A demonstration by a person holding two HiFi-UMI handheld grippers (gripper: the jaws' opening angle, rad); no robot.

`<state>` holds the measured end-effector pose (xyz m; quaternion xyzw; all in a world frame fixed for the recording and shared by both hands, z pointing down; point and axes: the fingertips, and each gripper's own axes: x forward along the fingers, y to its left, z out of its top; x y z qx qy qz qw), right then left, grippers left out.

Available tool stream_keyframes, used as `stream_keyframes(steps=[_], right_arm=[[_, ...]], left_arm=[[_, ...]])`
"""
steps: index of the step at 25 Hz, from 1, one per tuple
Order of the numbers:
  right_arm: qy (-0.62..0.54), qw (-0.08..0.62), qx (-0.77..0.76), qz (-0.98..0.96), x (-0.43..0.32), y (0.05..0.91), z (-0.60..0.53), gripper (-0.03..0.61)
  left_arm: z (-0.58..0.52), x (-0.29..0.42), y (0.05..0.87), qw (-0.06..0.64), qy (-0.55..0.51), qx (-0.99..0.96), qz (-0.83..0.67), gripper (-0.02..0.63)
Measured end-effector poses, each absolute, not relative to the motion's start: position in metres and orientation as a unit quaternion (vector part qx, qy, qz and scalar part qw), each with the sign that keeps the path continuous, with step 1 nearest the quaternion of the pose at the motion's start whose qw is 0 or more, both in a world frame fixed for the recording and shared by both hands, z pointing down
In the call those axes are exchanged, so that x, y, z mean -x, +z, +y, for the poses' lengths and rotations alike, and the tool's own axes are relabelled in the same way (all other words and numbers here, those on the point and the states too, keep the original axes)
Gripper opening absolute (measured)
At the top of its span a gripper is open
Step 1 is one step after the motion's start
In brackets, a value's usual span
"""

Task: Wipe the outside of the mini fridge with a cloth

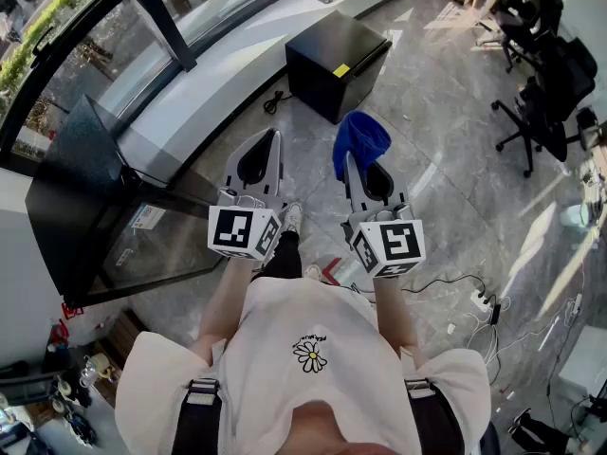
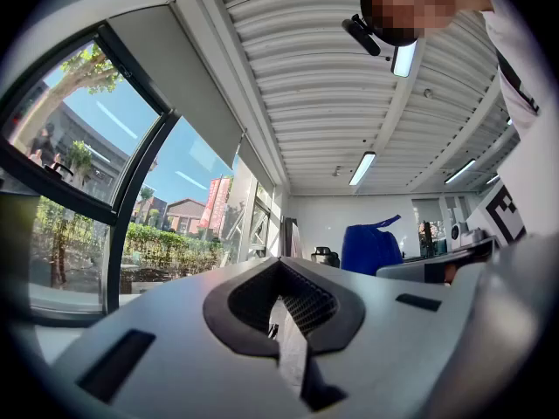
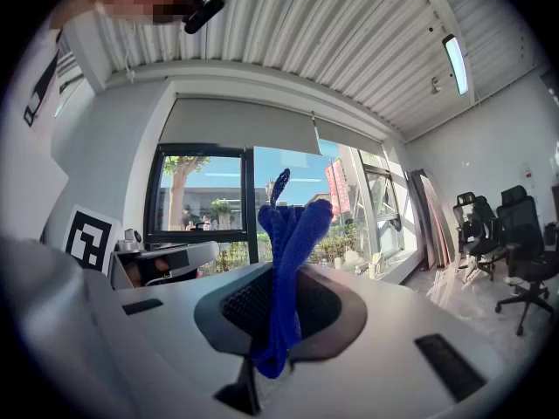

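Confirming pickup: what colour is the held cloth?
The cloth is blue, clearest in the right gripper view.

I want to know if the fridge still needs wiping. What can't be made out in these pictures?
Mini fridge: head view shows only its top and two sides; the rest faces away, and dirt is too small to see. Neither gripper view shows it.
Yellow label on it: too small to read.
Blue cloth: bunched in the right gripper, so its full shape is hidden.
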<state>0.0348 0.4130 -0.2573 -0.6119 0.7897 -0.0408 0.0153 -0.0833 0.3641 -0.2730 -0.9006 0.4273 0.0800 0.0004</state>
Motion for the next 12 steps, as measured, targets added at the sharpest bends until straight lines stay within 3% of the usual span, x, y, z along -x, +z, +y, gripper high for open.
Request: stream_keyframes(steps=[12], right_arm=[[-0.03,0.02,0.611,0.791,-0.013,-0.28,0.233,0.061]], left_arm=[[0.184,0.092,-0.295,0.008,0.09,0.906,0.415,0.005]])
